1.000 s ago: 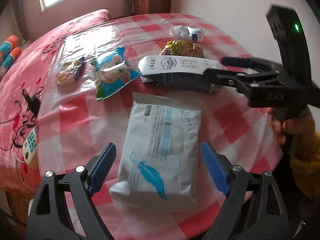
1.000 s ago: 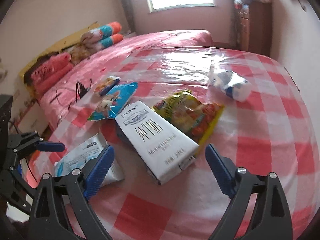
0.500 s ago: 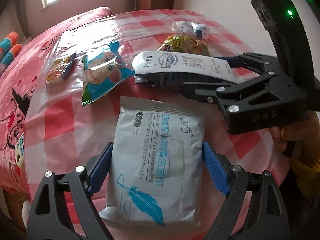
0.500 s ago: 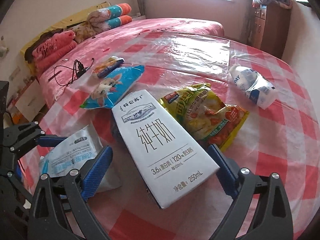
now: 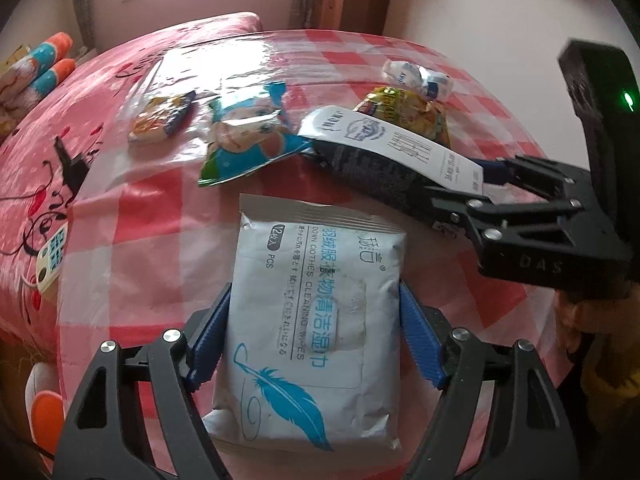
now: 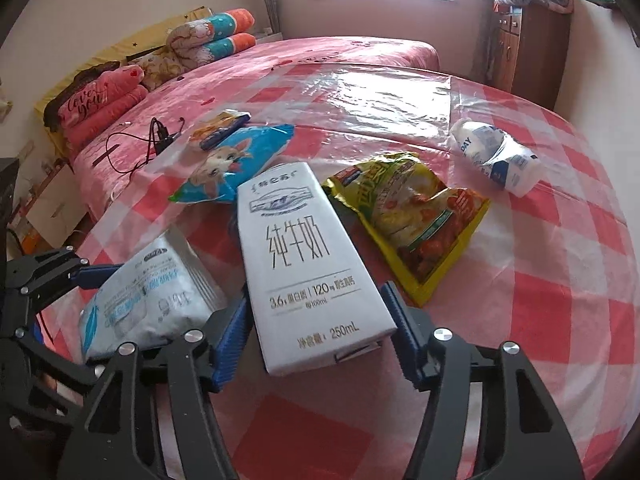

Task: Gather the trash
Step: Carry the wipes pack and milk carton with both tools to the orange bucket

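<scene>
A white wipes pack with a blue feather lies on the red-checked table. My left gripper has it between its jaws, which are closing, and both blue pads touch its long sides. A white milk carton sits between the closing jaws of my right gripper, whose pads press its lower sides. In the left wrist view the milk carton tilts up toward the right gripper. Loose on the table are a blue snack bag, a yellow snack bag, a crushed white bottle and a small orange packet.
The table is covered by glossy clear plastic. Behind it stands a pink bed with rolled quilts and a black charger cable. A wooden cabinet stands at the back right. A hand holds the right gripper's handle.
Both grippers' jaws have narrowed onto their items: the left onto the wipes pack, the right onto the milk carton. The carton's near end now sits tilted upward.
</scene>
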Tool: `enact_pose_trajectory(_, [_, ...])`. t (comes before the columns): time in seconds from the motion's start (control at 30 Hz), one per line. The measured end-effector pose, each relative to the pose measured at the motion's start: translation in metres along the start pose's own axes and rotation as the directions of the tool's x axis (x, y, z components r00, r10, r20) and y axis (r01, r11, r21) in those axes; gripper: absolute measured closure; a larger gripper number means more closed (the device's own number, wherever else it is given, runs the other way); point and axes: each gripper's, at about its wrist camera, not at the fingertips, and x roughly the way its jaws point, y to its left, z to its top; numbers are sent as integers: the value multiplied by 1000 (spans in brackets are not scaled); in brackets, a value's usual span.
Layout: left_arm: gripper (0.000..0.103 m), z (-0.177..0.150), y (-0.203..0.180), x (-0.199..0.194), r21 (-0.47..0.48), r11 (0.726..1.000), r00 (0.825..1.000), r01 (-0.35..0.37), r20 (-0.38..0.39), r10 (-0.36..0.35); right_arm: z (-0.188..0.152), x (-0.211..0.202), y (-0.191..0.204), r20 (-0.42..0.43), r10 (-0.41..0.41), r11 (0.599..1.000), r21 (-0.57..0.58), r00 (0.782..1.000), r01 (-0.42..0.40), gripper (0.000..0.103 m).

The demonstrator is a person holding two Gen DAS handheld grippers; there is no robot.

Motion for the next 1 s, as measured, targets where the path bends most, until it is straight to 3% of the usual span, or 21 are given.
enact_pose_trajectory(0.27, [25,-10,15,-16,-64,998,1000,-18,16,19,-11,-12,14,18,4,1000,-17,1000,-4,42])
enact_pose_trajectory(0.77, [25,-22,34,-55,-125,992,994,-31,98,43,-28,-58,23,104,5,998,60,995,-11,44])
enact_pose_trajectory(1.0, [25,-30,45,-72,-156,987,990,-38,127,58,-29,-65,32,107,58,994,88,993,-68,44])
